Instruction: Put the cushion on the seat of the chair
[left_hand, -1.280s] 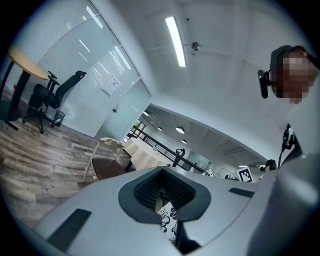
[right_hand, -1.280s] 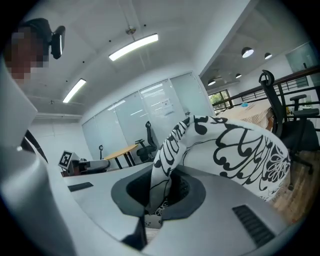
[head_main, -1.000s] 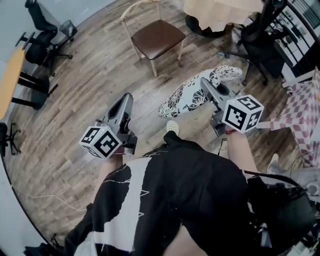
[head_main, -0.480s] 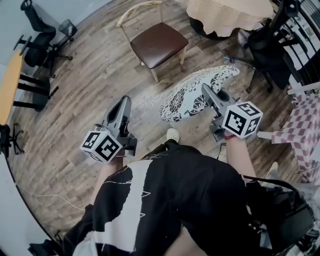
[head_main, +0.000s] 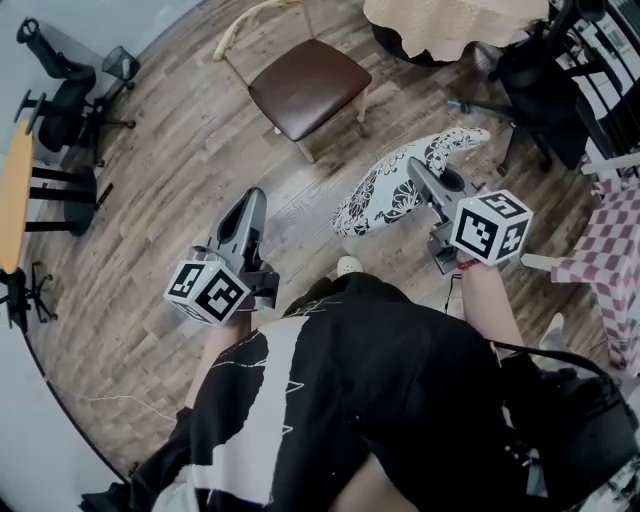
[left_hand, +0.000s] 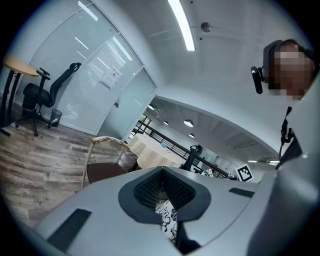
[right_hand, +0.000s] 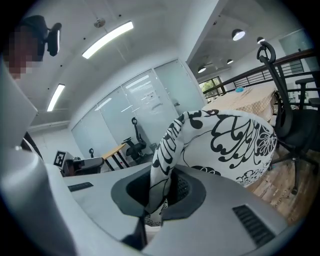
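Observation:
A white cushion (head_main: 385, 190) with a black flower print hangs above the wooden floor, and my right gripper (head_main: 413, 168) is shut on its edge. In the right gripper view the cushion (right_hand: 225, 140) bulges out past the right gripper (right_hand: 160, 192), a fold of its cover pinched between the pads. The chair (head_main: 305, 85), with a brown seat and pale wooden frame, stands a little ahead of both grippers with nothing on it. My left gripper (head_main: 254, 198) is shut and holds nothing, to the left of the cushion. From the left gripper (left_hand: 162, 171) the chair (left_hand: 102, 172) shows ahead to the left.
A round table with a cream cloth (head_main: 450, 20) stands behind the chair. A black office chair (head_main: 535, 70) is at the right, a checkered cloth (head_main: 615, 250) further right. Office chairs (head_main: 60, 95) and a yellow-topped desk (head_main: 15, 185) stand at the left. The person's shoe (head_main: 347, 265) is below the cushion.
The person has stepped toward the chair. Both grippers have moved forward, the right one carrying the cushion along, and the cushion now sits closer to the chair.

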